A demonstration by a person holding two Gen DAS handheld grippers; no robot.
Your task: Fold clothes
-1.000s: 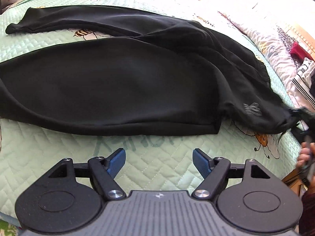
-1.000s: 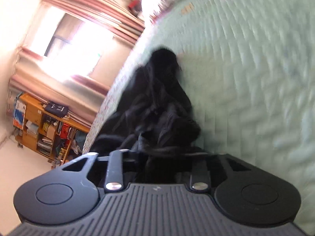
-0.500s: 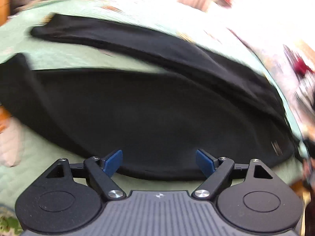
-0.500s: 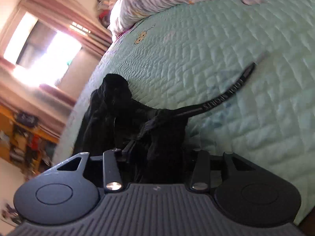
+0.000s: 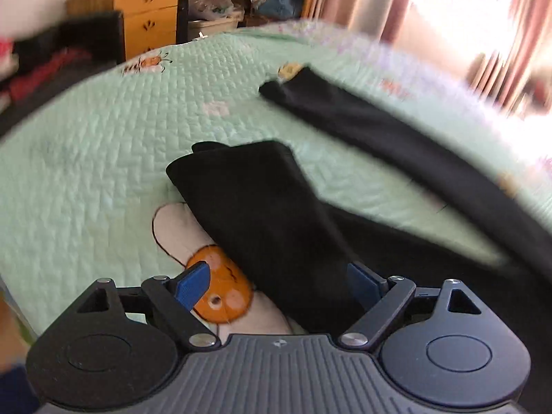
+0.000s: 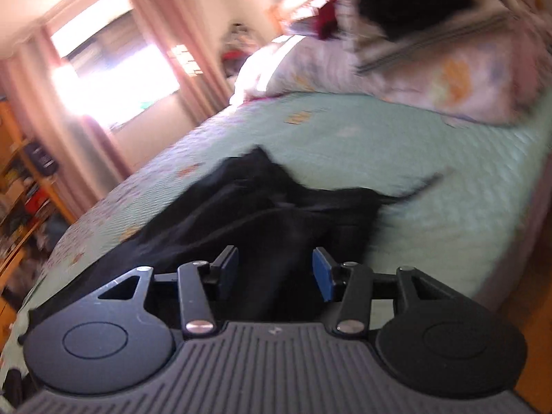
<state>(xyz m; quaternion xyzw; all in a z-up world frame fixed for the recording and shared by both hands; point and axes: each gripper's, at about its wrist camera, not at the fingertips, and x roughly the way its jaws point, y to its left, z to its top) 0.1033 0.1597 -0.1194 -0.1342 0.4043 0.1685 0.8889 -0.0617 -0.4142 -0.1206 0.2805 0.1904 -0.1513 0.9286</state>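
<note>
Both grippers, left point(image 5: 281, 281) and right point(image 6: 275, 272), have fingers spread apart over black trousers point(image 5: 272, 214) directly ahead on a green quilt point(image 5: 86, 158).

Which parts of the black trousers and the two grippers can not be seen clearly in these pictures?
- Black trousers: left wrist view, the right and lower edges cut off the waist end.
- Far trouser leg: left wrist view, motion blur softens its outline.
- Left gripper: the cloth covers part of the right pad, so contact is unclear.
- Right gripper: jaws apart; blur hides whether the pads touch the cloth.
</note>
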